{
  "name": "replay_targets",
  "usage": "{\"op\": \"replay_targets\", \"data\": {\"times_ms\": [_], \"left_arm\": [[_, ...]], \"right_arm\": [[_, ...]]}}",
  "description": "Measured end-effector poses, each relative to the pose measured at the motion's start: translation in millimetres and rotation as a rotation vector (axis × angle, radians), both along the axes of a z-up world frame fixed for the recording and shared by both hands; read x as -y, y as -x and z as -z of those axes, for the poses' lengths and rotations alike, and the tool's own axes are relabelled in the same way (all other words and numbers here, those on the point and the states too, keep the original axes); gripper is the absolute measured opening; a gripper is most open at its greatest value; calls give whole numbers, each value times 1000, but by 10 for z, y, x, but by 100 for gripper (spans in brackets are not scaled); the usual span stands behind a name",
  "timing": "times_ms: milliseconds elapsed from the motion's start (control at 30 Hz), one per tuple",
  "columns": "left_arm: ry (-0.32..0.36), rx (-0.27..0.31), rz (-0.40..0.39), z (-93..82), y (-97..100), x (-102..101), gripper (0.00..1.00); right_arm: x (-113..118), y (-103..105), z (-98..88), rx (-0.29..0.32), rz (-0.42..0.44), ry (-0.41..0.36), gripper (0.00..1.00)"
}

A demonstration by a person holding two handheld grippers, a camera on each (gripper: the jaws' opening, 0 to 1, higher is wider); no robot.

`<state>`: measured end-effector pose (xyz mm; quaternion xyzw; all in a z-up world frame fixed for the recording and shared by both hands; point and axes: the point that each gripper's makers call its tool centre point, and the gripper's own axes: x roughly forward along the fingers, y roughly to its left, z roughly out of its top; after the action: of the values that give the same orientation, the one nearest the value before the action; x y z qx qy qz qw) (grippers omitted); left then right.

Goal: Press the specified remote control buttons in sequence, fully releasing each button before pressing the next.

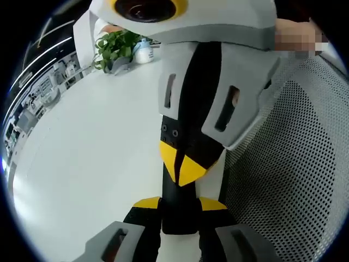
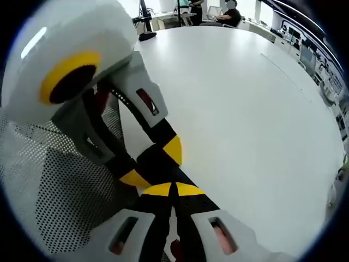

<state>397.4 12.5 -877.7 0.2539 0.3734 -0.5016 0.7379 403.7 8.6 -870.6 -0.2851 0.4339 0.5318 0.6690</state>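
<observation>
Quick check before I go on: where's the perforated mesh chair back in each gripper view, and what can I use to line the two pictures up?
Left gripper view: the mesh chair back takes up the right side, from mid-height down to the lower right.
Right gripper view: the mesh chair back sits at the lower left.
Shared landmark: the white table, on the left of the left gripper view and across the right of the right gripper view.

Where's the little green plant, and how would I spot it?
Find the big white table in the left gripper view and follow it to its far edge. There a leafy green plant sits in a grey pot, beside a small white bottle. It is the only green thing there.
</observation>
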Motion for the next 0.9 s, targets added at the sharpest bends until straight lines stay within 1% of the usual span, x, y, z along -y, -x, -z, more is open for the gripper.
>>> {"op": "replay_targets", "data": {"times_ms": [100, 367, 500, 633, 733, 800, 900], "left_arm": [[0, 0, 0, -1, 0, 1, 25], [-1, 2, -2, -6, 4, -1, 25], [0, 1, -5, -5, 5, -3, 25], [-1, 0, -6, -4, 4, -2, 25], [-2, -2, -7, -5, 3, -3, 25], [-2, -3, -11, -4, 2, -4, 25], [-2, -2, -11, -5, 4, -4, 25]], "right_arm": [[-3, -15, -1, -7, 4, -4, 0], [-1, -43, -3, -68, 79, -5, 0], [-2, -34, 0, -62, 75, -5, 0], [-9, -20, 6, -23, 36, 8, 0], [-10, -25, 9, -12, 25, 4, 0], [-12, -32, 7, -14, 28, -6, 0], [-9, -33, -1, -54, 78, -11, 0]]}}
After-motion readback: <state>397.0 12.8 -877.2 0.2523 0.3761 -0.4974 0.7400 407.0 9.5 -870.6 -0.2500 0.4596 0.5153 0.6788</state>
